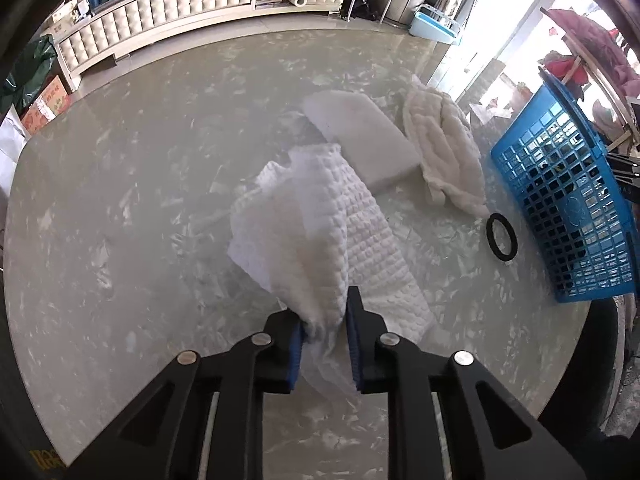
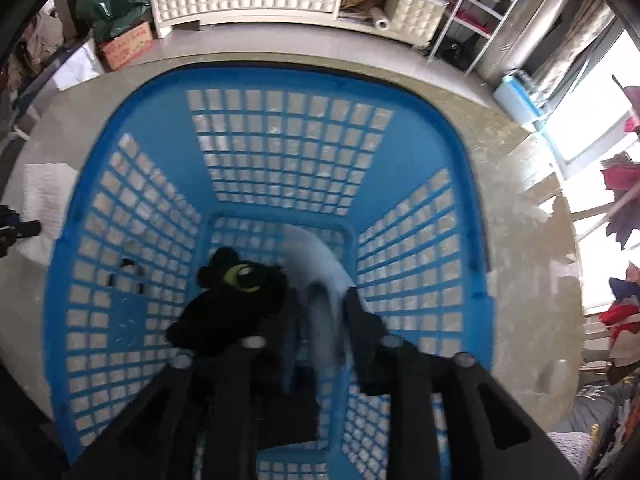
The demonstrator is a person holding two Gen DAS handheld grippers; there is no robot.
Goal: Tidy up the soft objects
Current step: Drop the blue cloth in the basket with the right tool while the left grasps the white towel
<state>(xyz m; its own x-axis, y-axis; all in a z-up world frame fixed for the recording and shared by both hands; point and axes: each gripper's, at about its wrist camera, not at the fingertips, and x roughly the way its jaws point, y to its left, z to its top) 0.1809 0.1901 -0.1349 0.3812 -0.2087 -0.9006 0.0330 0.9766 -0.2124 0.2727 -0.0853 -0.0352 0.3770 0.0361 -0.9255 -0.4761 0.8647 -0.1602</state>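
Observation:
My left gripper (image 1: 325, 320) is shut on a white waffle-textured cloth (image 1: 316, 224) and holds it lifted above the marble table (image 1: 120, 208). A white foam pad (image 1: 360, 136) and a fluffy white cloth (image 1: 444, 152) lie beyond it. The blue lattice basket (image 1: 568, 208) stands at the right. In the right wrist view my right gripper (image 2: 320, 312) is inside the blue basket (image 2: 280, 128), with a blurred white cloth (image 2: 320, 264) between its fingers. A black plush toy (image 2: 236, 296) lies on the basket floor to its left.
A black ring (image 1: 501, 236) lies on the table by the basket. A padded white cabinet (image 1: 160, 20) stands on the floor behind the table. A light blue bin (image 1: 434, 24) is near the window. A clothes rack (image 2: 620, 208) stands to the right.

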